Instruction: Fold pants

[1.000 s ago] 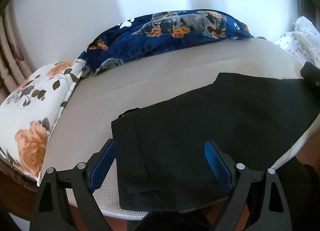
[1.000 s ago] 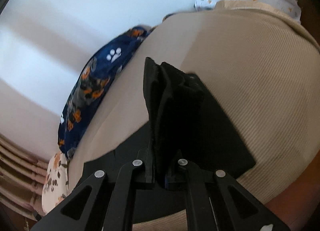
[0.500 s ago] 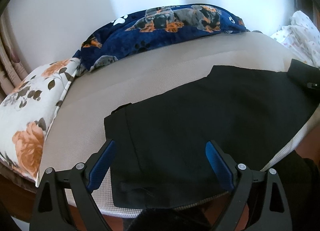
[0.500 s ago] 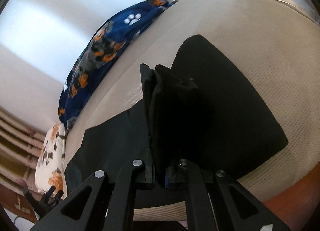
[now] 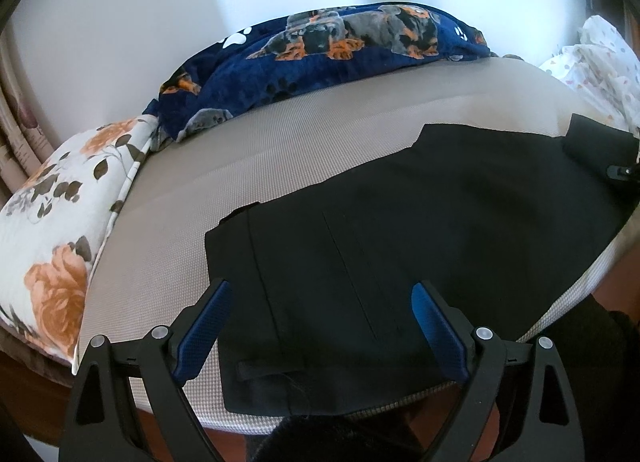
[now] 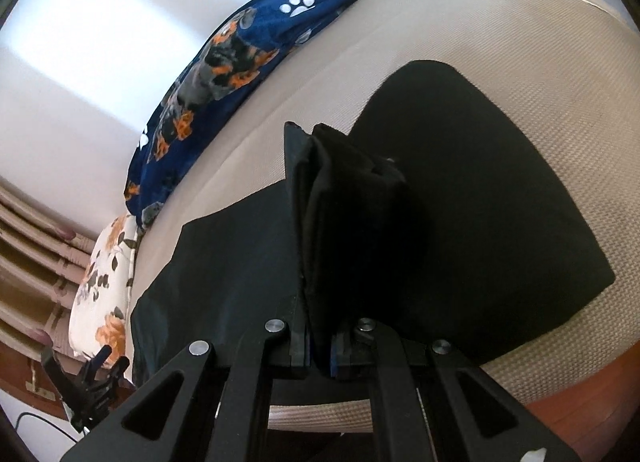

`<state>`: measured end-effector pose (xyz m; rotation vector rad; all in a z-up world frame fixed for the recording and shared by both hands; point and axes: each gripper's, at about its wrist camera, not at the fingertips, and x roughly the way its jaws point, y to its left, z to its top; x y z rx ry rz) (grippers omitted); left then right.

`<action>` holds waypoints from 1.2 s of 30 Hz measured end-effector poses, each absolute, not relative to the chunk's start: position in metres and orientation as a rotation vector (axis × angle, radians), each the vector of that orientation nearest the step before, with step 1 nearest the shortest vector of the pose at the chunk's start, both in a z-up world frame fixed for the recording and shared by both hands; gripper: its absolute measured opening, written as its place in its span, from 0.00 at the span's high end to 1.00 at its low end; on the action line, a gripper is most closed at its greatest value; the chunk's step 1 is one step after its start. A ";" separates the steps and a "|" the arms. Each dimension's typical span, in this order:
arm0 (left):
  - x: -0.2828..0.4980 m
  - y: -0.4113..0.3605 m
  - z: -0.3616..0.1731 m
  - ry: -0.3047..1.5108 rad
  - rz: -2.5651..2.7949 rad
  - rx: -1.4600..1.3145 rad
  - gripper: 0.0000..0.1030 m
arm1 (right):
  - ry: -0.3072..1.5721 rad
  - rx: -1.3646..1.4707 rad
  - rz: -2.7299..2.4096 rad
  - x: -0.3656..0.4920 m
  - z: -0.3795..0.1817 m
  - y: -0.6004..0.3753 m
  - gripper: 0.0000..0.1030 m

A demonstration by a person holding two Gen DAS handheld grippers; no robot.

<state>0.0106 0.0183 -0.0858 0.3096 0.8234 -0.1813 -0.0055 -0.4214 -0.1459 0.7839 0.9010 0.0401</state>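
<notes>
Left wrist view: the black pants (image 5: 400,254) lie flat along the near edge of the beige mattress (image 5: 280,150), waistband end closest, between the blue pads of the left gripper (image 5: 320,326), whose jaws stand wide apart and grip nothing. At the far right a raised black corner meets the right gripper (image 5: 620,171).

By my judgement the fold is in its early middle: the garment looks already halved leg on leg, though the dark cloth hides the layers, and the leg end is only being lifted toward the waist. Laying it down and any further fold remain.

Only the right wrist view shows the right gripper (image 6: 320,354) with jaws clamped on bunched pants (image 6: 352,222) fabric, held above the flat part. The left view alone shows the waistband seams and belt loop.
</notes>
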 end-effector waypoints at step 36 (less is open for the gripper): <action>0.010 0.010 -0.094 0.834 -0.188 0.334 0.11 | 0.944 0.609 0.107 0.007 -0.143 -0.371 0.89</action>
